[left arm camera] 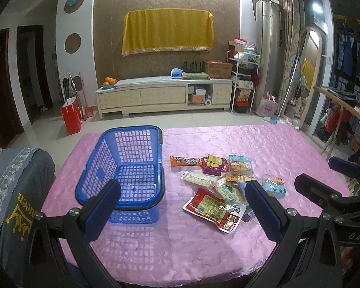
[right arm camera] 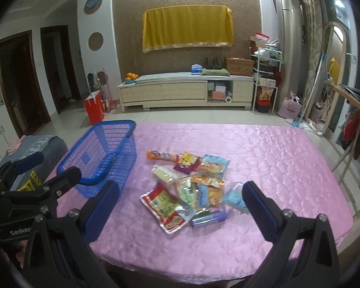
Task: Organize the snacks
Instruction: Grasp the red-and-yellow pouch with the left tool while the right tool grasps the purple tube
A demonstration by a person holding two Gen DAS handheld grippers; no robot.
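Note:
A blue plastic basket (left arm camera: 129, 168) stands empty on the left of the pink table (left arm camera: 276, 148); it also shows in the right wrist view (right arm camera: 103, 153). Several snack packets lie in a loose pile (left arm camera: 218, 182) to its right, with a red and green packet (left arm camera: 213, 210) nearest. The pile also shows in the right wrist view (right arm camera: 189, 184), with a purple packet (right arm camera: 210, 218) at its near edge. My left gripper (left arm camera: 182, 206) is open and empty above the near table edge. My right gripper (right arm camera: 180, 208) is open and empty, facing the pile.
A chair with a grey cover (left arm camera: 14, 192) stands at the table's left. A wooden chair (right arm camera: 348, 163) stands at the right. A TV cabinet (left arm camera: 163, 96) stands against the far wall. The other gripper shows at each view's edge (left arm camera: 336, 192) (right arm camera: 24, 187).

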